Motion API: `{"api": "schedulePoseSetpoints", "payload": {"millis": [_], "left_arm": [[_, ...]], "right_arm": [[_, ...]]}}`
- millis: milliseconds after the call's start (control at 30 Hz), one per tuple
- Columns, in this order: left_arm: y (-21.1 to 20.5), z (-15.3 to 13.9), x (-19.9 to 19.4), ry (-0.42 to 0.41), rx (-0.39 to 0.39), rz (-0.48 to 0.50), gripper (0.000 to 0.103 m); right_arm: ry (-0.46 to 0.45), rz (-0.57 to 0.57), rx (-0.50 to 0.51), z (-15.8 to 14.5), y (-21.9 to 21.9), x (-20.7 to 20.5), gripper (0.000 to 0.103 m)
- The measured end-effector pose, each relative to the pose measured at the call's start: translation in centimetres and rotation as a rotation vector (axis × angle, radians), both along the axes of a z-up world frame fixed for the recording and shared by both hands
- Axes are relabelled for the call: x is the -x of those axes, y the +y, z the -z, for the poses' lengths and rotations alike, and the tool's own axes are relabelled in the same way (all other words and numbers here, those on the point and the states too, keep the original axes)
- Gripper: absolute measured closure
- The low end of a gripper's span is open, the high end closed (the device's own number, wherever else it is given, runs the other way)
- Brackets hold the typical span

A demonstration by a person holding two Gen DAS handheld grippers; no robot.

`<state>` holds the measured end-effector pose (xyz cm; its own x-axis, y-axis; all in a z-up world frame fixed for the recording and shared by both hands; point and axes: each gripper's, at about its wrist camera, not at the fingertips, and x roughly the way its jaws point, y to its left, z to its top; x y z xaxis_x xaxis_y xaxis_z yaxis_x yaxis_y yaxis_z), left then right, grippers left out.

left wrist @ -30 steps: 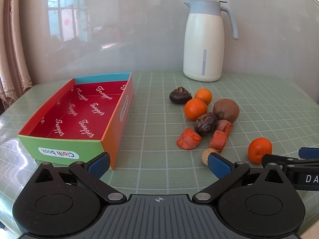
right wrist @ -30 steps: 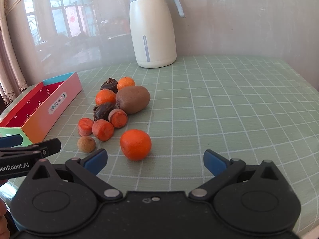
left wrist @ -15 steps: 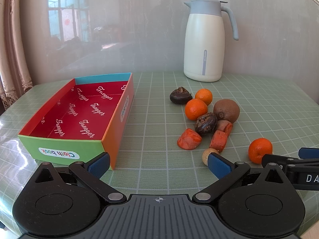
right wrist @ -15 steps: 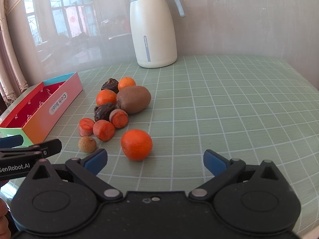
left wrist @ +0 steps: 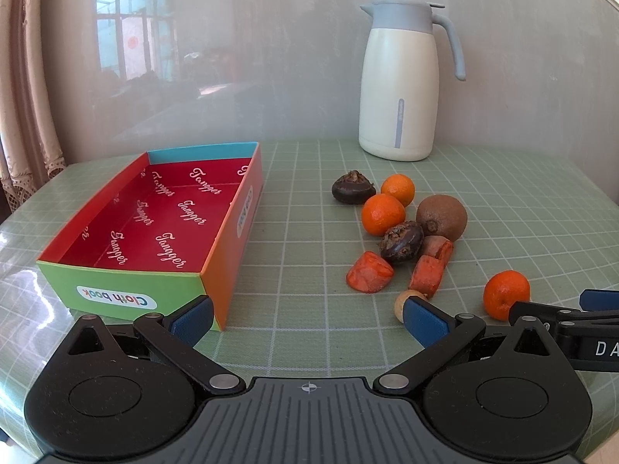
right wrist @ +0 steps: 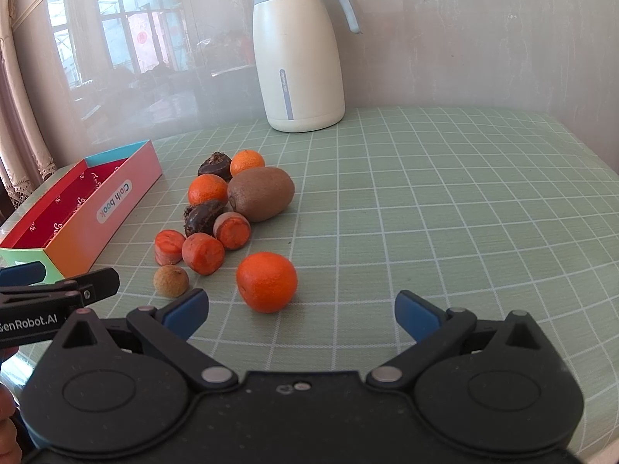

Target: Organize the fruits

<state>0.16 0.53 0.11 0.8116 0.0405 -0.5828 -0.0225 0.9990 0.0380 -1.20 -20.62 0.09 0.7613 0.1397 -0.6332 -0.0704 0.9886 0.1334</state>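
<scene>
A cluster of fruit lies on the green checked table: a brown kiwi (right wrist: 260, 193), three mandarins, two dark water chestnuts, three carrot chunks and a small tan longan (right wrist: 171, 280). The nearest mandarin (right wrist: 267, 282) sits apart, just ahead of my right gripper (right wrist: 301, 311), which is open and holds nothing. My left gripper (left wrist: 307, 317) is open too, low over the table between the empty red-lined box (left wrist: 154, 224) and the fruit. In the left wrist view the kiwi (left wrist: 442, 217) and the lone mandarin (left wrist: 506, 293) lie to the right.
A white jug with a grey lid (left wrist: 402, 85) stands at the back near the wall, seen also in the right wrist view as the jug (right wrist: 300, 54). The right gripper's side pokes into the left wrist view at the right edge (left wrist: 572, 328). Curtains hang at far left.
Both grippers have barely moved; the right one has crept slightly toward the nearest mandarin. Nothing was picked up or let go.
</scene>
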Motion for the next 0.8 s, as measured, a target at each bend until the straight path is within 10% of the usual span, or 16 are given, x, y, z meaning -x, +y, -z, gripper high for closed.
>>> {"api": "schedulePoseSetpoints", "payload": {"millis": [800], "left_arm": [[0.24, -0.07, 0.06, -0.001, 0.004, -0.002, 0.0]], "right_arm": [[0.001, -0.003, -0.001, 0.02, 0.04, -0.02, 0.0]]}}
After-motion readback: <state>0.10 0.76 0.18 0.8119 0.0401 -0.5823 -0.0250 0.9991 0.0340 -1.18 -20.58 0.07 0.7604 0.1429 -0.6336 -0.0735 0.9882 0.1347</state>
